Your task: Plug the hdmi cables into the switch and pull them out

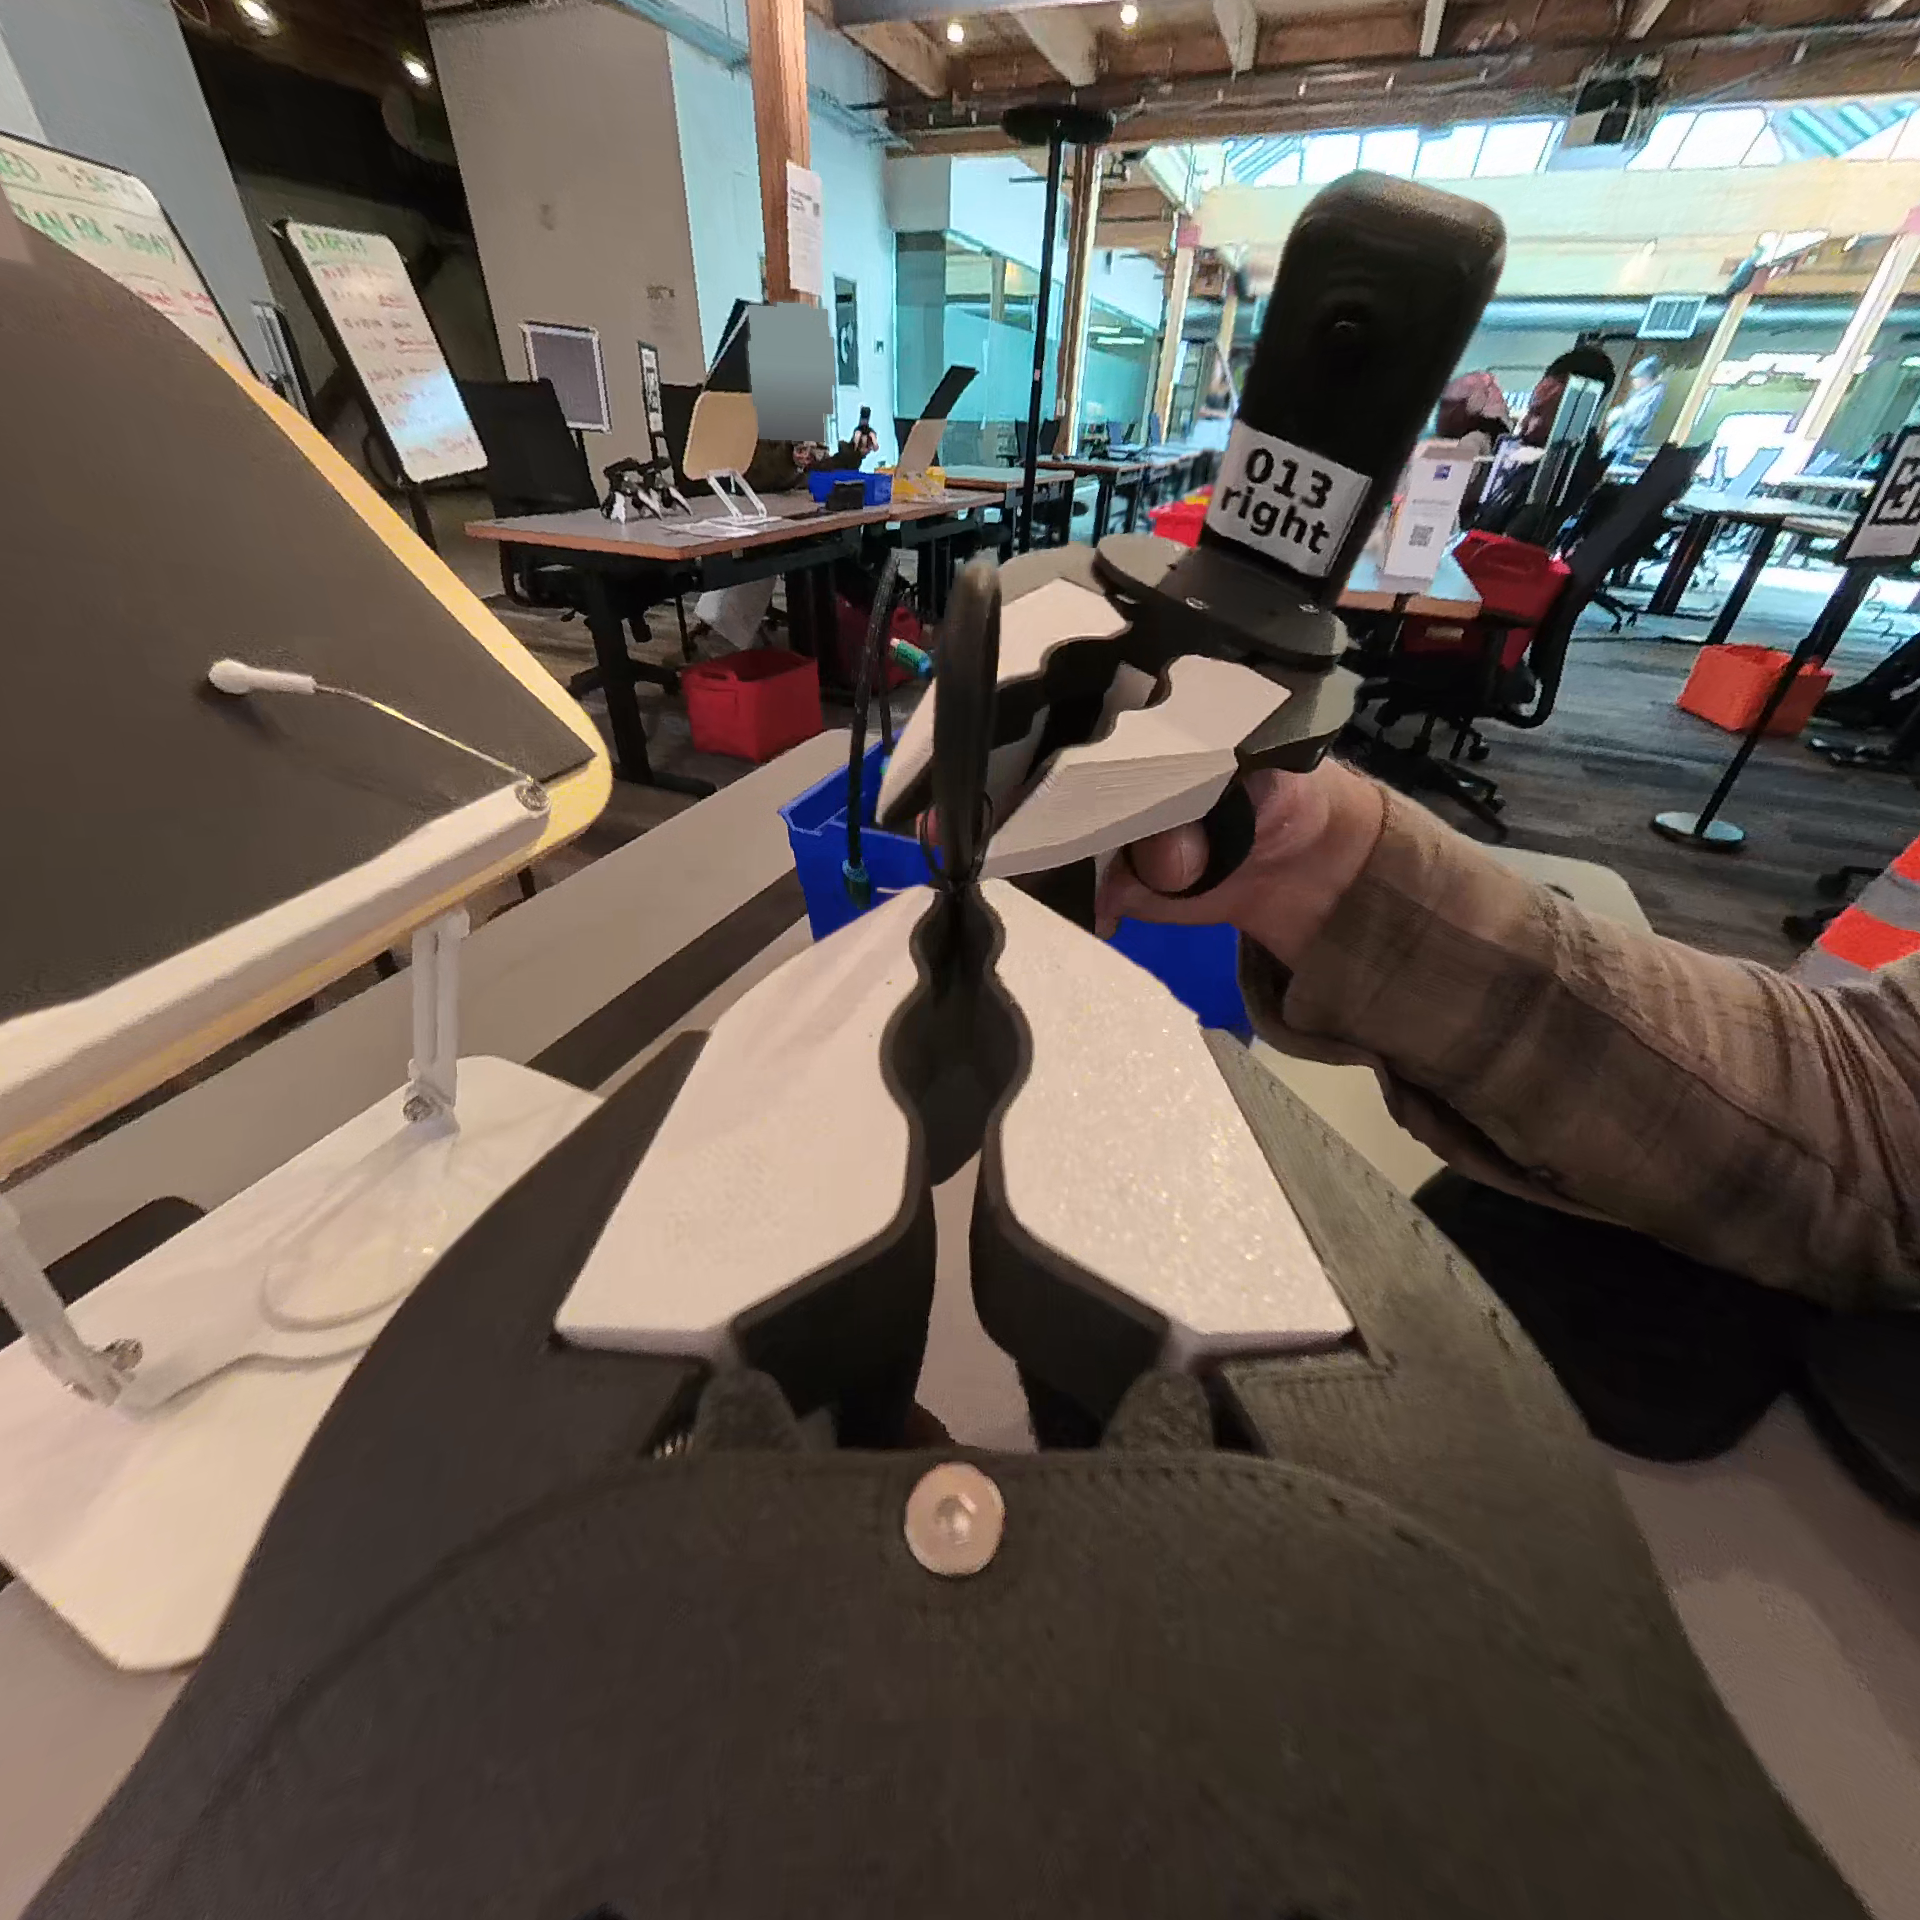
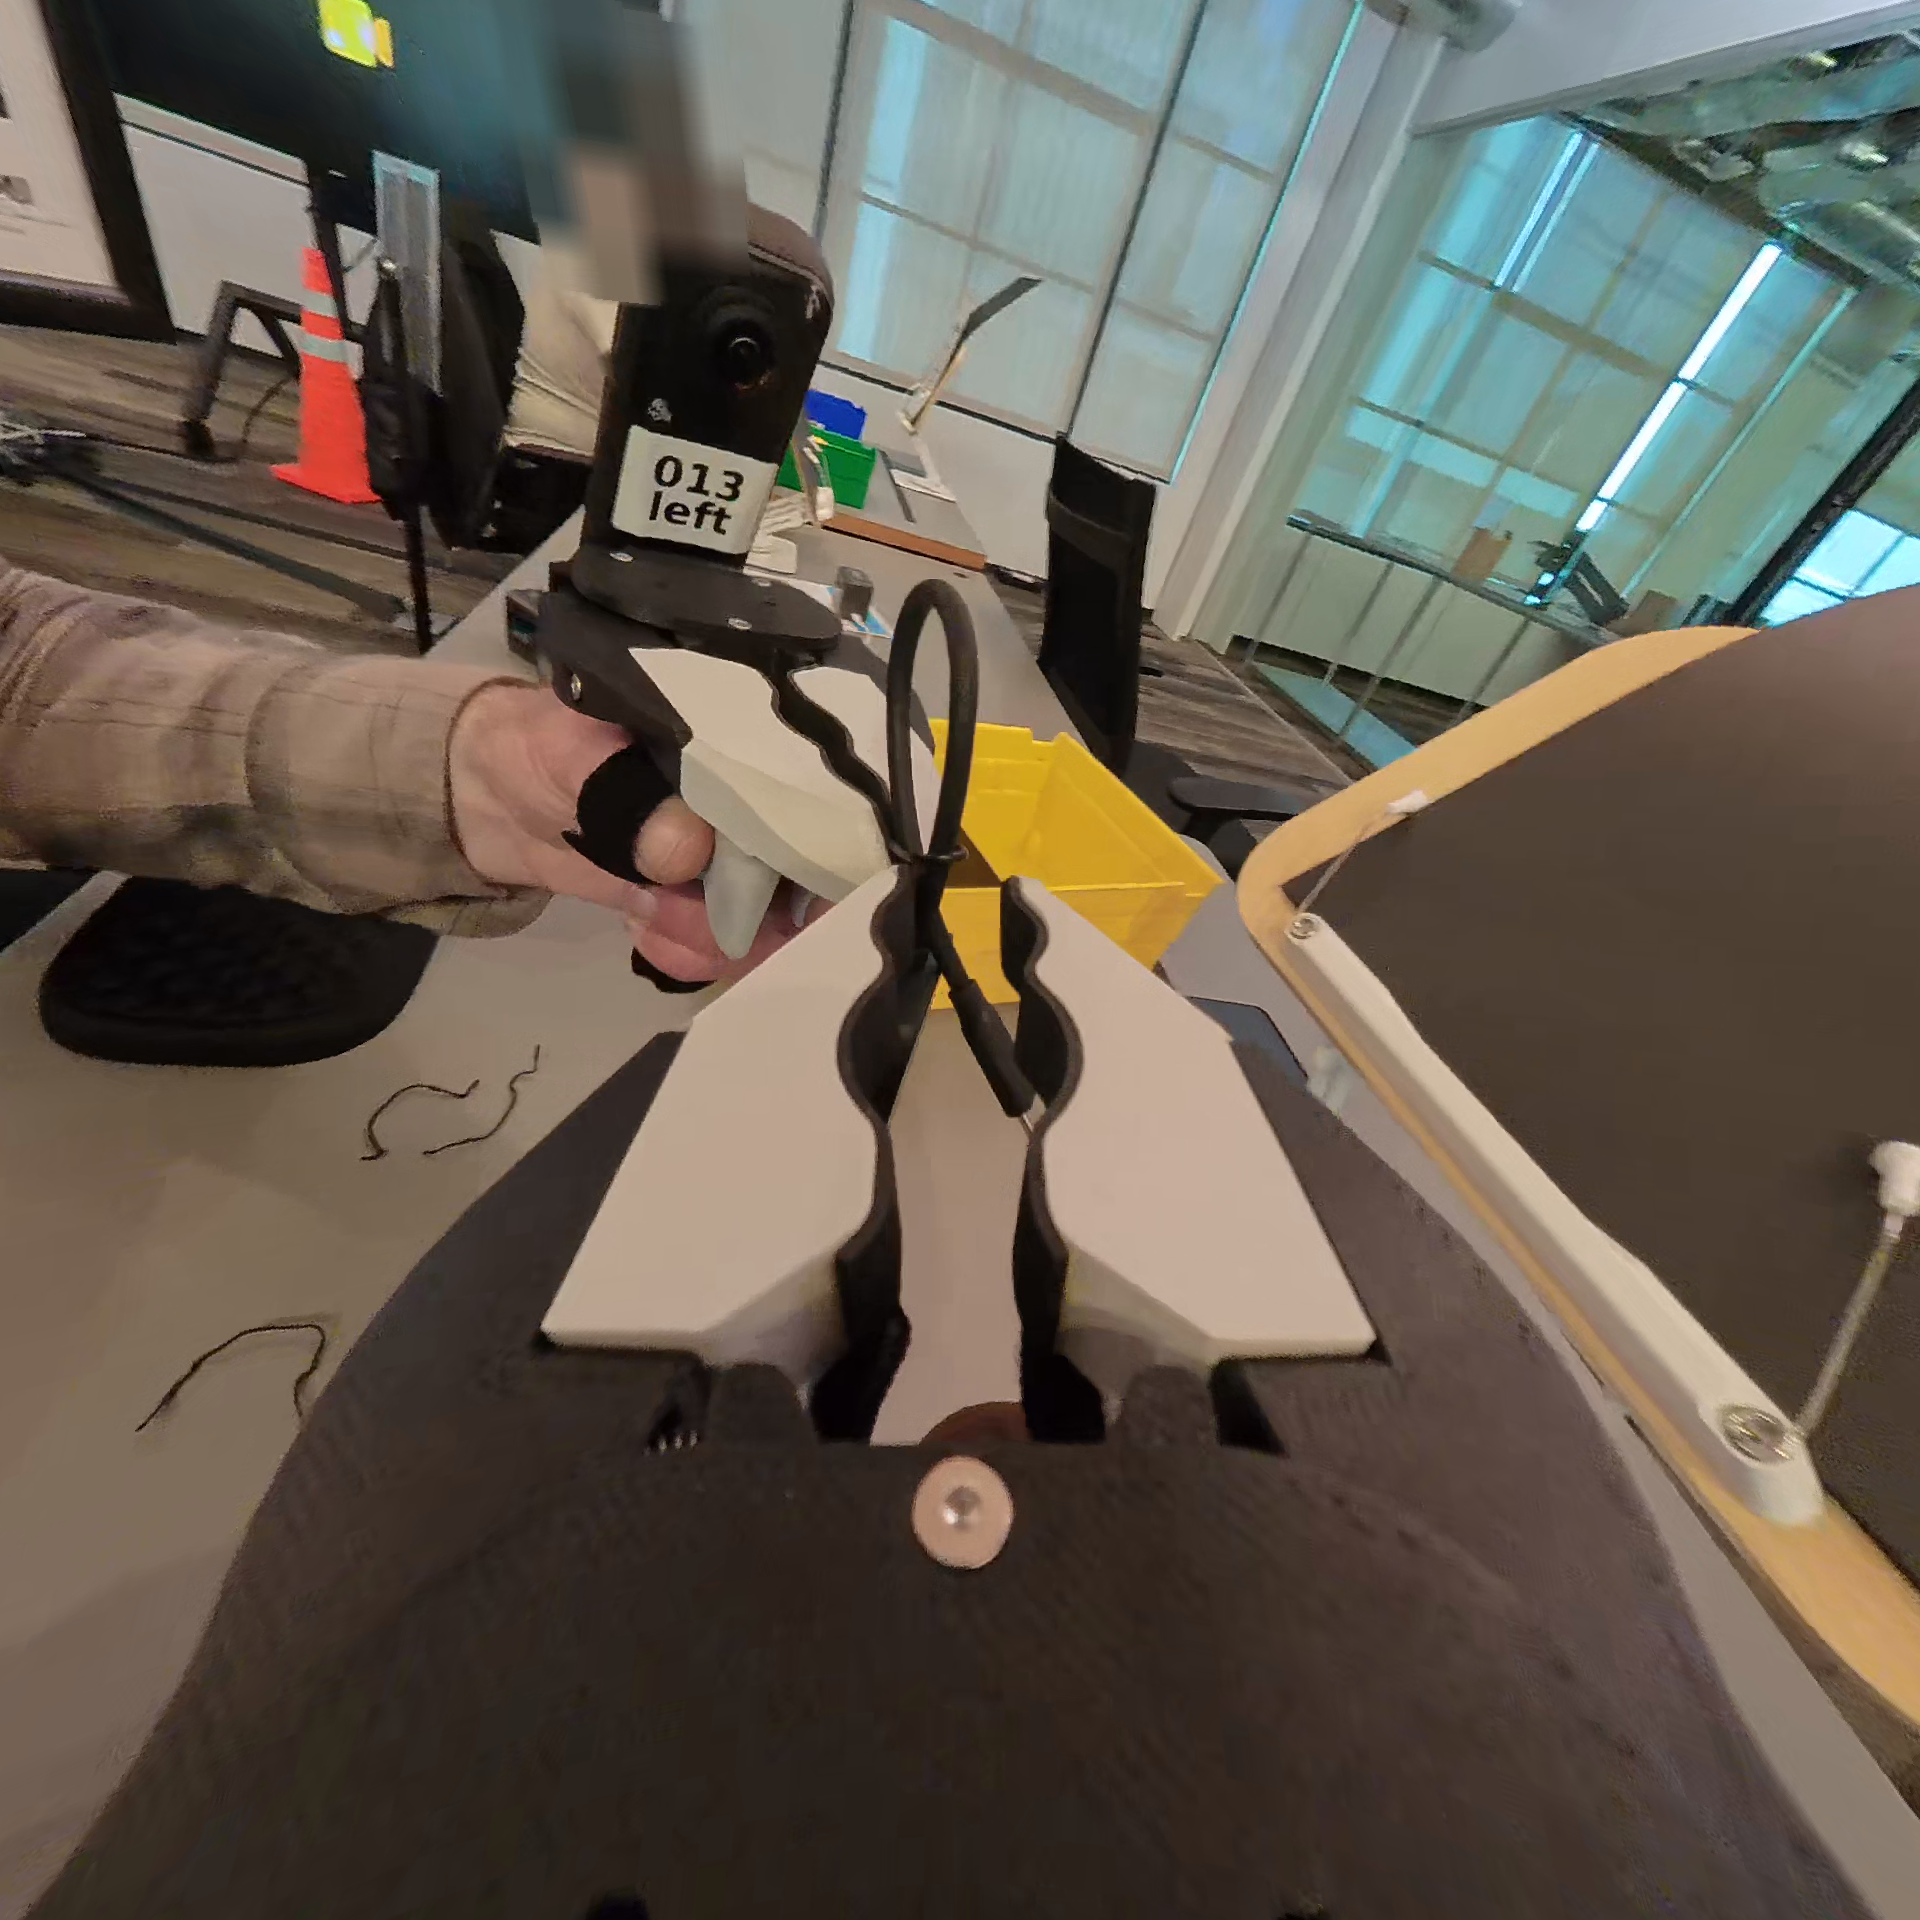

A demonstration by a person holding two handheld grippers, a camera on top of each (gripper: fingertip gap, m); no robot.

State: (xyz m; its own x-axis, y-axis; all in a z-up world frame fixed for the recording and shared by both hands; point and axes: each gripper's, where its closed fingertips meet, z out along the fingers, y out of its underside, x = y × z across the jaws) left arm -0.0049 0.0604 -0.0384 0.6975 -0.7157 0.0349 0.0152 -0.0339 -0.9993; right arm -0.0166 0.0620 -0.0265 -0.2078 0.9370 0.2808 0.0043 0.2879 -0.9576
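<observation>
Nearest the lens in the left wrist view, the left gripper (image 1: pixel 958 904) fills the lower frame: a ribbed black printed body with a silver screw, and two grainy white fingers with wavy black inner edges. Its jaws are pinched closed on a looped black cable (image 1: pixel 964 717), bound at the tips by a thin tie. The right gripper (image 1: pixel 914 810), at centre frame, meets that same loop from behind; its fingers stand slightly apart, and whether they clamp anything I cannot tell.

A blue bin (image 1: pixel 831 842) sits behind the tips at mid-frame, with a thin black wire ending in a teal connector hanging at its rim. Red bins (image 1: pixel 750 701) stand on the floor beyond.

The right wrist view alone shows the cable's loose end, a slim black plug (image 2: pixel 992 1049), hanging between the right gripper's parted fingers (image 2: pixel 1143 1143), and a yellow bin (image 2: pixel 1081 831) behind them whose contents are hidden. It also shows black twist ties (image 2: pixel 447 1117) lying on the grey table (image 2: pixel 156 1195) at left. A dark board with a pale wooden edge (image 2: pixel 1278 831) leans at the right.
</observation>
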